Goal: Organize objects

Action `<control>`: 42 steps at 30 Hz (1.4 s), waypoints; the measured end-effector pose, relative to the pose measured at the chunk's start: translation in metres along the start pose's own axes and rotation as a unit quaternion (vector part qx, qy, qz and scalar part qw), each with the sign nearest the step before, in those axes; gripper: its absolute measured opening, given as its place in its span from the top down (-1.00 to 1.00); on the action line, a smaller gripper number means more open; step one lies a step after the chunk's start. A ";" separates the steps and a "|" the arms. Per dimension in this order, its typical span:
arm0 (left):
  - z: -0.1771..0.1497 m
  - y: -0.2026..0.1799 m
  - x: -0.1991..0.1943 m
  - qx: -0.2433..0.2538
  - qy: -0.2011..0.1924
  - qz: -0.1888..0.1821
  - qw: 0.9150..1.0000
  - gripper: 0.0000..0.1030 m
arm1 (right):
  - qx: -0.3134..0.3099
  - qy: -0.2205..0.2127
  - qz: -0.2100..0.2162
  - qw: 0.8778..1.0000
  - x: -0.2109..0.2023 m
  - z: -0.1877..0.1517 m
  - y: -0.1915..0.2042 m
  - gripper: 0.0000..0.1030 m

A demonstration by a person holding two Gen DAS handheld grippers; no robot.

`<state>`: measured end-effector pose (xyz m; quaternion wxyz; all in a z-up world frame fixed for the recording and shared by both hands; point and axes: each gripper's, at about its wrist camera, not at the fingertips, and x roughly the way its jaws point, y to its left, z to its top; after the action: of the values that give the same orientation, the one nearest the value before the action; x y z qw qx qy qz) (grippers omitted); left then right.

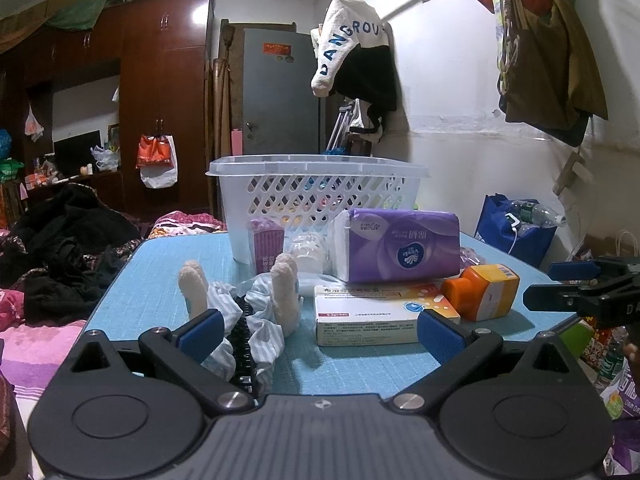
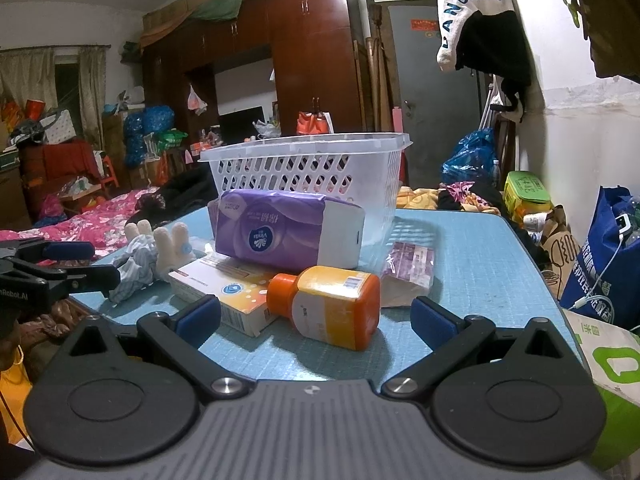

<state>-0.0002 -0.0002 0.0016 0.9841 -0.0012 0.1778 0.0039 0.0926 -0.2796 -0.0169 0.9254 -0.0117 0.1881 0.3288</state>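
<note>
On a small blue table (image 1: 152, 276) (image 2: 472, 248) stands a white slotted basket (image 1: 320, 188) (image 2: 308, 168) at the back. In front of it a purple tissue pack (image 1: 400, 246) (image 2: 280, 234) rests on a white and orange box (image 1: 380, 314) (image 2: 228, 292). An orange bottle (image 1: 484, 290) (image 2: 332, 306) lies on its side beside the box. A striped plush toy (image 1: 256, 308) (image 2: 152, 252) lies at the left. A small purple packet (image 1: 266, 244) (image 2: 410, 272) sits near the basket. My left gripper (image 1: 320, 334) is open before the toy and box. My right gripper (image 2: 316, 320) is open, with the bottle just ahead.
A bed with pink bedding (image 2: 92, 220) and dark clothes (image 1: 64, 248) lies left of the table. A blue bag (image 1: 512, 228) (image 2: 604, 264) stands by the white wall on the right. Dark wardrobes (image 2: 312, 60) and a grey door (image 1: 280, 92) are behind.
</note>
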 end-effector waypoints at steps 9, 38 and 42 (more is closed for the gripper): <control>0.000 -0.001 0.000 0.001 0.000 0.000 1.000 -1.00 | -0.001 0.002 0.000 1.000 0.001 -0.001 0.000 -1.00; 0.000 -0.001 0.002 0.003 0.002 -0.002 1.000 -1.00 | -0.001 0.005 -0.001 1.000 0.004 -0.003 -0.003 -1.00; -0.001 0.000 0.004 0.001 0.003 -0.002 1.000 -1.00 | 0.000 0.005 -0.002 1.000 0.004 -0.003 -0.004 -1.00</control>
<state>0.0032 -0.0004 -0.0012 0.9836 -0.0004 0.1803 0.0015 0.0973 -0.2807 -0.0212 0.9249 -0.0136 0.1932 0.3271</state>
